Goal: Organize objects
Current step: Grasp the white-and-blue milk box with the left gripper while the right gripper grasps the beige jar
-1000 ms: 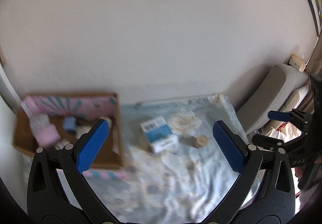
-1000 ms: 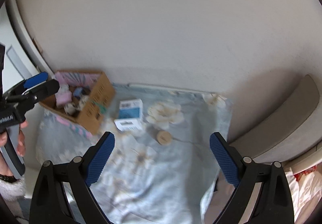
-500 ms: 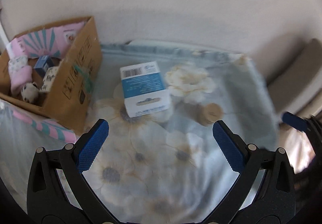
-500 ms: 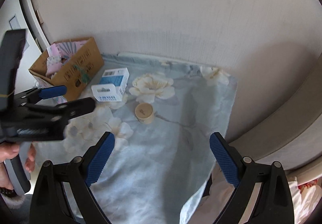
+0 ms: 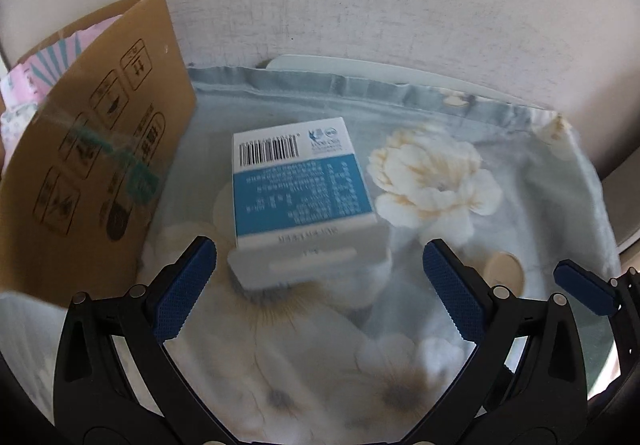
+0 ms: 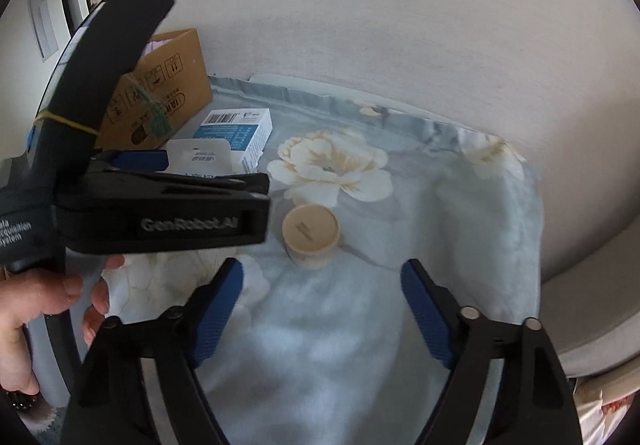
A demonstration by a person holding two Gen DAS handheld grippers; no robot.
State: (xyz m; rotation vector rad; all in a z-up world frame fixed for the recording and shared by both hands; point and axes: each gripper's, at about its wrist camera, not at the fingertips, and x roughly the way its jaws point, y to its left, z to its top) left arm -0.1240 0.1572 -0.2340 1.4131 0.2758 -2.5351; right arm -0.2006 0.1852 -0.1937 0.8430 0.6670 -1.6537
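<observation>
A blue and white carton [image 5: 300, 185] lies flat on the flowered cloth [image 5: 320, 365], barcode end away from me. My left gripper [image 5: 316, 259] is open and low over it, fingertips to either side of its near end, pads clear of it. A small beige jar [image 6: 311, 231] stands upright right of the carton. My right gripper [image 6: 322, 271] sits just short of the jar. Its jaws are closing, with only cloth between them. The jar [image 5: 504, 269] also shows in the left wrist view, beside a blue finger [image 5: 584, 287] of the right gripper.
An open cardboard box [image 5: 92, 153] with pink and white items stands left of the carton, against the wall. The left gripper's black frame [image 6: 160, 221] and a hand [image 6: 40, 305] fill the left of the right wrist view. A grey cushion [image 6: 580, 305] borders the cloth on the right.
Both grippers have come down towards the cloth, so carton and jar loom larger. The left one now straddles the carton's near end. The right jaws have narrowed.
</observation>
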